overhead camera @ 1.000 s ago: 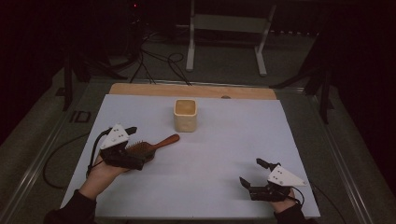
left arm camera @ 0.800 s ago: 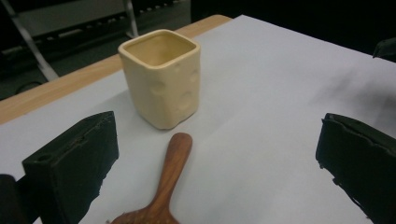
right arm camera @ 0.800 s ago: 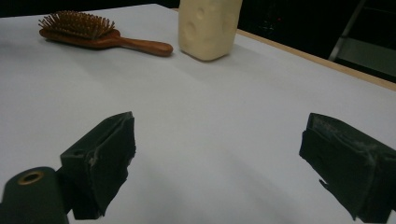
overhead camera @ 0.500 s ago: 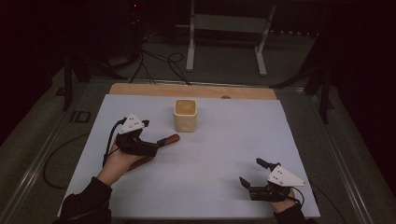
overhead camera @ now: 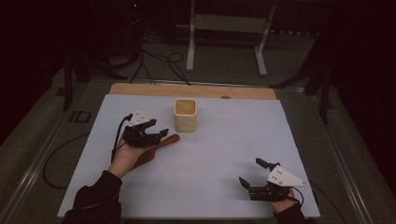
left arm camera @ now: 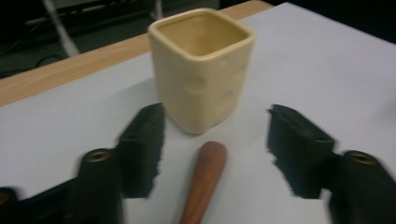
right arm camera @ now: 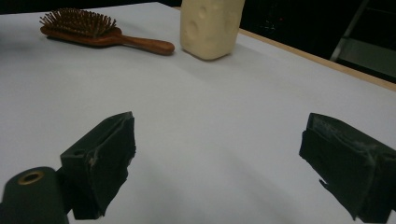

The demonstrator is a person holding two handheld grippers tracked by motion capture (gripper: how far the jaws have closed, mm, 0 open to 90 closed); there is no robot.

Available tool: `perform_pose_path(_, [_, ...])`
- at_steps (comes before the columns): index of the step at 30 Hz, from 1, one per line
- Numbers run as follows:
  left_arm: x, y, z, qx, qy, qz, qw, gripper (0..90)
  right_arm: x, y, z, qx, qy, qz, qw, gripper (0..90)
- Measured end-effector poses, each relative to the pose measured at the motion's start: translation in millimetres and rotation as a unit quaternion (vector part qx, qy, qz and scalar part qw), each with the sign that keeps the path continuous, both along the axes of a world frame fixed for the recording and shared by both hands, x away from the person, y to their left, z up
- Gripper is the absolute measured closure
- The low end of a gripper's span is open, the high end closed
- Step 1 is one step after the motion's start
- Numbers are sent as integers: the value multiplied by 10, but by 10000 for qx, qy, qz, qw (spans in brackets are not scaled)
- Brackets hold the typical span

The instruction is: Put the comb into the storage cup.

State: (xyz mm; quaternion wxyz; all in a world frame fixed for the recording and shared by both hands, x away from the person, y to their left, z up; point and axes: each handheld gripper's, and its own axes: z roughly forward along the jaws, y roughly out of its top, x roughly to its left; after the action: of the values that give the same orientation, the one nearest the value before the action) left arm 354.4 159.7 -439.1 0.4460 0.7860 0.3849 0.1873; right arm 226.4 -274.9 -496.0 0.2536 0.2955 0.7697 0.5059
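Closing left gripper (overhead camera: pixel 156 134) jaws around wooden hairbrush (left arm camera: pixel 203 176) handle, pads not touching yet; moved in toward cream cup (overhead camera: pixel 185 115). Grasp imminent. Right gripper (overhead camera: pixel 254 175) spread, idle.

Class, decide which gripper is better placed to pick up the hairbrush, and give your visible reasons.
Left. The left gripper already straddles the hairbrush handle, its jaws just closing without touching it. The right gripper sits open, far away near the table's front edge.

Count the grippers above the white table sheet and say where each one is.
2. The left gripper sits over the hairbrush handle near the cup; the right gripper rests near the front right corner.
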Motion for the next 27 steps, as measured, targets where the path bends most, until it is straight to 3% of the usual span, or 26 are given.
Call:
perform_pose_path(5, [85, -51, -70, 137, 166, 295, 9993, 520, -2, 4, -1, -4, 8, 0, 10000, 98])
perform_pose_path(10, [160, -127, -155, 380, 418, 534, 9970, 644, -3, 6, -2, -23, 0, 18, 10000, 98])
perform_pose_path(14, [211, -180, -211, 423, 562, 709, 9950, 703, -3, 10, -3, -25, -7, 32, 10000, 98])
perform_pose_path(24, [339, -291, -362, 523, 1119, 998, 9873, 861, -5, 12, -1, -19, 0, 55, 10000, 98])
perform_pose_path(27, [375, -290, -423, 458, 1292, 1048, 9850, 897, -5, 10, -1, -15, -2, 63, 10000, 97])
